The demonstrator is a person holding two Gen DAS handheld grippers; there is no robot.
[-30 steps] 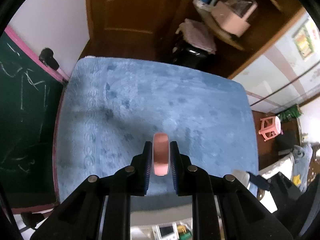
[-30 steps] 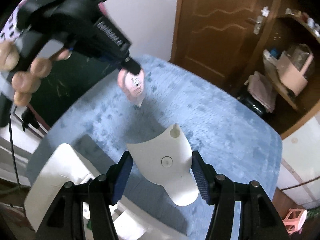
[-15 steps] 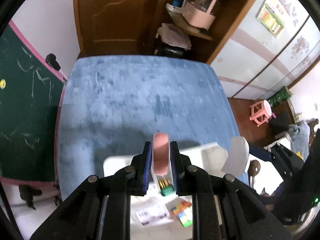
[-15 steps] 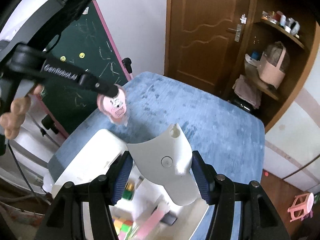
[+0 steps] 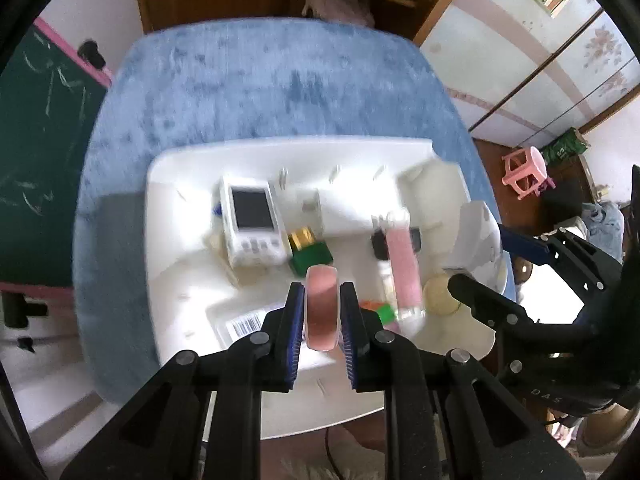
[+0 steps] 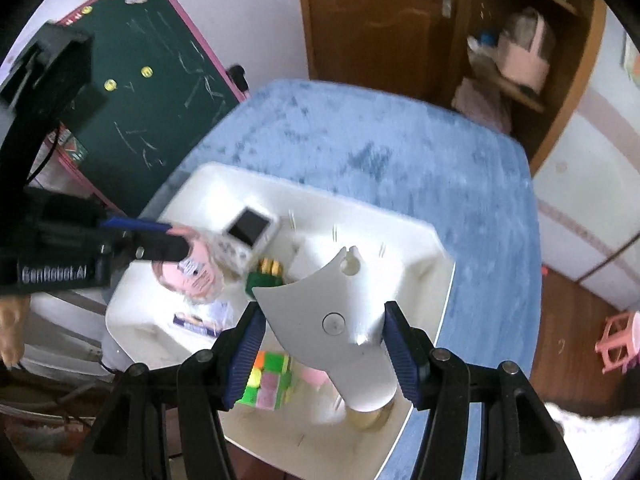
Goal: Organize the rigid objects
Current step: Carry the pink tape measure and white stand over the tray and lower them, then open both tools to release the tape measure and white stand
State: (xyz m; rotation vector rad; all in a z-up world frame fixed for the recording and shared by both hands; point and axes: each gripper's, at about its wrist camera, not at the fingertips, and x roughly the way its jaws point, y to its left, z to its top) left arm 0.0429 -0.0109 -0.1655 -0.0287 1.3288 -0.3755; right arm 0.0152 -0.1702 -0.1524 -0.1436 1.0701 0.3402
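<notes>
1. Step in hand: both tongs are carrying their loads over the white organizer tray (image 5: 176, 184) on the blue-covered tabletop (image 5: 256, 80); nothing has been let go.
2. The left tongs (image 5: 322, 312) are clamped narrow on a pink roll (image 5: 321, 308), held on edge above the tray's near compartment.
3. The right tongs (image 6: 324, 340) stand about half wide, gripping a white fan-shaped plastic piece (image 6: 332, 312) by its sides, above the colour cube (image 6: 266, 380).
4. Already in the tray: a white handheld device (image 5: 252, 222), a green block (image 5: 310, 252) and a pink tube (image 5: 404, 264).
5. Next move, as a judgement: each load needs a free slot, so the tongs should lower clear of the items beneath, then open; the roll may tip or trundle once freed.
</notes>
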